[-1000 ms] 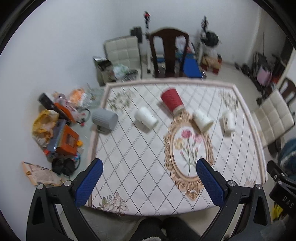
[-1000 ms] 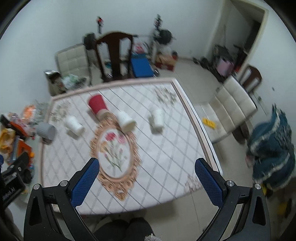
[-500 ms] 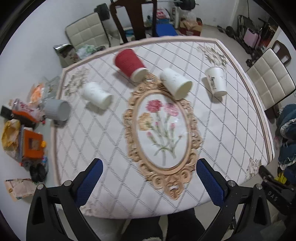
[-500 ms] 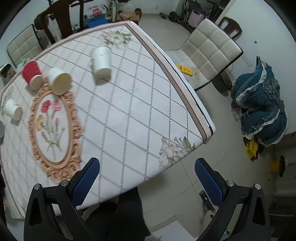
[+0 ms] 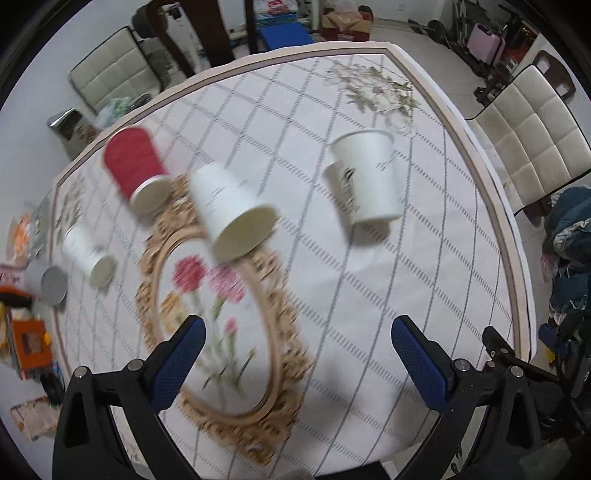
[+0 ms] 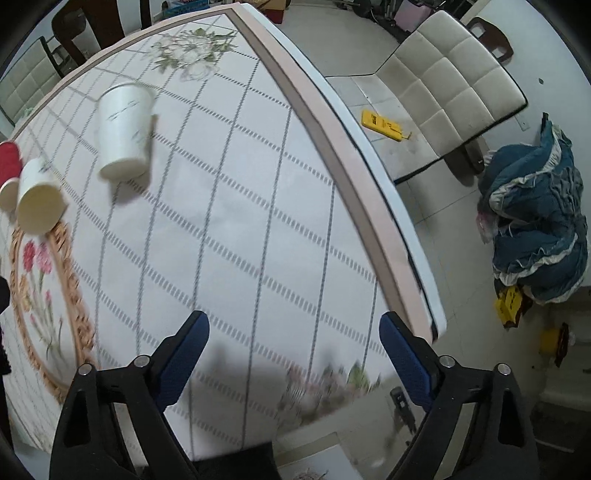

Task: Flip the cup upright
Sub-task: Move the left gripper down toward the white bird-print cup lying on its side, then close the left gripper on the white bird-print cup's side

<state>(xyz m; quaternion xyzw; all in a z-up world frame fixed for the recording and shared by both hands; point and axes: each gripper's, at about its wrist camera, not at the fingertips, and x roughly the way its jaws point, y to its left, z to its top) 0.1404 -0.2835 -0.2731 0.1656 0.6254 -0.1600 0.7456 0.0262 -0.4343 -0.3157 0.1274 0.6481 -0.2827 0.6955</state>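
Several paper cups lie on their sides on the patterned table (image 5: 369, 295). In the left wrist view a red cup (image 5: 138, 168) lies at the far left, a white cup (image 5: 231, 212) beside it, another white cup (image 5: 367, 184) to the right, a small white cup (image 5: 88, 254) and a grey cup (image 5: 46, 282) at the left edge. My left gripper (image 5: 295, 347) is open and empty above the near table. My right gripper (image 6: 293, 341) is open and empty over the table's near right part, with a white cup (image 6: 123, 131) far ahead to the left.
A cream chair (image 6: 447, 77) stands right of the table, with a yellow object (image 6: 382, 123) on its seat. A blue garment (image 6: 539, 225) lies on the floor. A dark wooden chair (image 5: 207, 29) and another cream chair (image 5: 114, 70) stand beyond the table. Clutter lies on the floor at the left (image 5: 26, 339).
Both grippers have come down and forward toward the table, so the cups look larger and nearer. The right gripper has swung toward the table's right edge. Both stay open.
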